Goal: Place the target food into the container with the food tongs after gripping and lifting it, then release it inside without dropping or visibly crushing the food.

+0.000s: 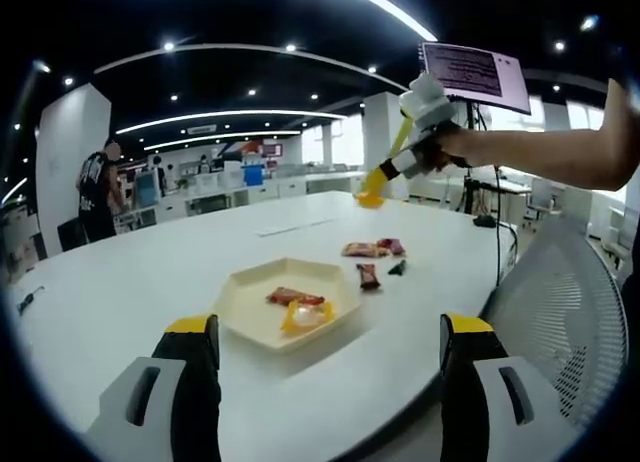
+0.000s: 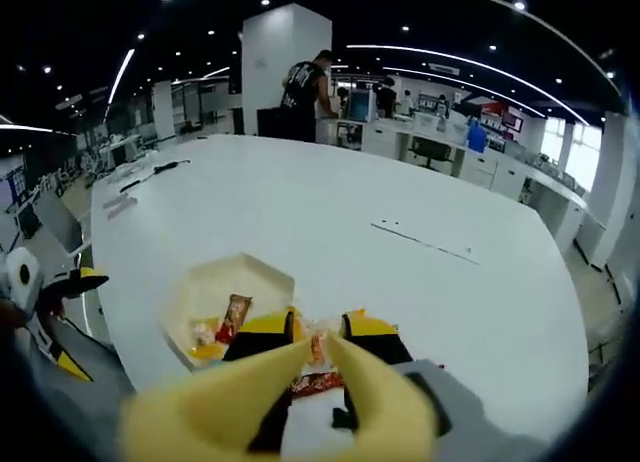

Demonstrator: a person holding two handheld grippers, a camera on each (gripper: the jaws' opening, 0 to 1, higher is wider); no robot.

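Note:
A cream hexagonal tray (image 1: 250, 307) lies on the white table (image 1: 150, 272) just ahead of my left gripper (image 1: 330, 325), whose jaws stand wide apart with nothing between them. In the tray lie a red packet (image 1: 294, 296) and a yellow one (image 1: 306, 317). Beyond the tray, several snack packets (image 1: 372, 249) lie loose on the table. My right gripper (image 1: 420, 132), held in a hand, hangs high above them, shut on yellow food tongs (image 1: 375, 187) whose tips carry nothing. In the right gripper view, the right gripper (image 2: 320, 327) holds the tongs (image 2: 235, 402) over red packets (image 2: 315, 382), with the tray (image 2: 260, 274) to the left.
A mesh chair (image 1: 560, 312) stands at the table's right edge. A monitor on a stand (image 1: 475, 72) rises behind the hand. A person (image 2: 305, 97) stands at desks beyond the far edge. A thin strip (image 2: 425, 244) lies mid-table. The left gripper (image 2: 30, 292) shows at the left.

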